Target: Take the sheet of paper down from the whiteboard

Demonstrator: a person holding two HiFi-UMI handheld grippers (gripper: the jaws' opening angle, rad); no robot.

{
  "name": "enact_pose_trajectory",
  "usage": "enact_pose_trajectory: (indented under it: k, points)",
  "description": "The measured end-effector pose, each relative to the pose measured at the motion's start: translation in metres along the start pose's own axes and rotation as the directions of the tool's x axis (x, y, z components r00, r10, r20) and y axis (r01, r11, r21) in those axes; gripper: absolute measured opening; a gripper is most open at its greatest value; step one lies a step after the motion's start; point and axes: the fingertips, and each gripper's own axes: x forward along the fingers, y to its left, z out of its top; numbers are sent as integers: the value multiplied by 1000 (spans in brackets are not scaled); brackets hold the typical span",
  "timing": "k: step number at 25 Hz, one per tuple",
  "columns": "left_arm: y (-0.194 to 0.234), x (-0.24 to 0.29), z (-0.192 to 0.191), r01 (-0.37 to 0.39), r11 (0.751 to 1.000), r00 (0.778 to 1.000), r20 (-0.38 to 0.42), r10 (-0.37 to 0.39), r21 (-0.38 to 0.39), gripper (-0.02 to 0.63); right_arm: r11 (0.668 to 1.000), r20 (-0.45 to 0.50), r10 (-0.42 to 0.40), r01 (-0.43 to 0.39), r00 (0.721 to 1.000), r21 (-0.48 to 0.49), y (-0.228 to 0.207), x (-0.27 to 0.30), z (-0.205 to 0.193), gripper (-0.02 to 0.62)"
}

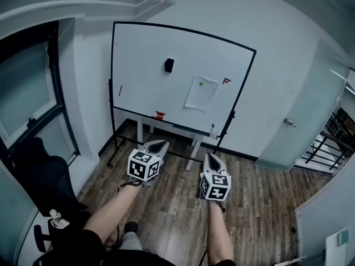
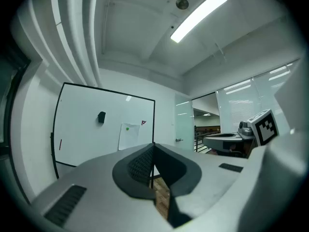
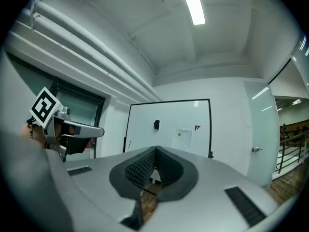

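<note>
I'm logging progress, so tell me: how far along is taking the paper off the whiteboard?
Nothing done yet: the sheet of paper hangs on the whiteboard under a green magnet. In hand: nothing; the left gripper and right gripper are shut, empty and short of the board. Left: approach, free the sheet, take it down.

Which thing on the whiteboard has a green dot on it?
The white sheet of paper, right of centre on the whiteboard, with the green dot near its top. The black block up-left of it has none.
</note>
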Motion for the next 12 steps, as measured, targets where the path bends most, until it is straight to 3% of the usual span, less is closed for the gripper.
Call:
enact_pose_trajectory:
  k: [12]
  points:
    - [-17,-3,-4,-8,1000,1000,-6,8,-19,21,1000,-6,26,-26,1000,0,-2,-10,-4,25]
